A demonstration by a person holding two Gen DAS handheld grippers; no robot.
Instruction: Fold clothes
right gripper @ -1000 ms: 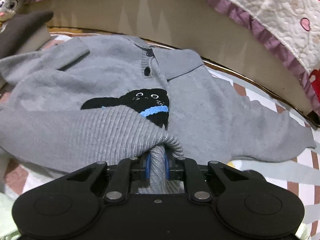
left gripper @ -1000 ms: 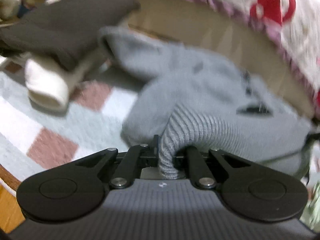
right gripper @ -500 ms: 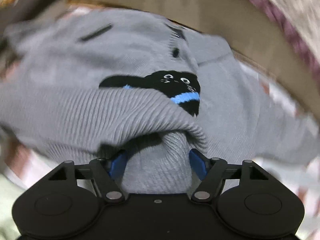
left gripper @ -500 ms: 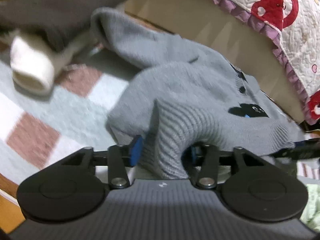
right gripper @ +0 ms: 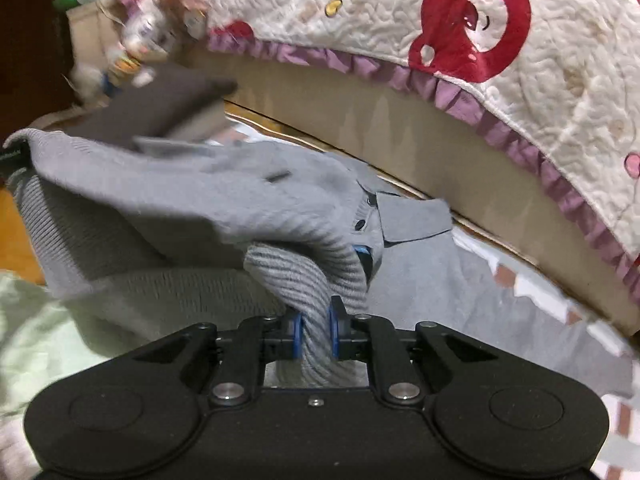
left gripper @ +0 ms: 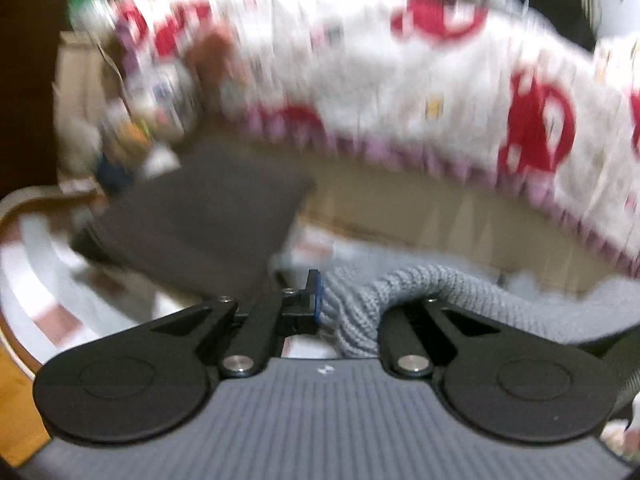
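Observation:
The grey knit sweater (right gripper: 280, 184) lies on a checked rug (right gripper: 520, 276), its collar and buttons (right gripper: 412, 216) toward the bed. My right gripper (right gripper: 315, 328) is shut on the ribbed hem, which is lifted and folded over the chest. In the left wrist view the same hem (left gripper: 360, 304) is bunched between the fingers of my left gripper (left gripper: 350, 300), which is shut on it; only its left blue pad shows. The sweater's far left edge (right gripper: 24, 148) is held up high. The black cat design is hidden under the fold. The left view is blurred.
A folded dark garment (left gripper: 200, 216) lies to the left, at the rug's edge. A bed with a red-and-white quilt (right gripper: 440, 20) and beige base (right gripper: 360, 120) stands behind. Stuffed toys (right gripper: 152, 36) are at the back left. Pale green cloth (right gripper: 48, 328) lies near left.
Half a second ago both grippers stood open around the hem; now both are shut on it again. The hem has risen and moved toward the collar, covering the cat design.

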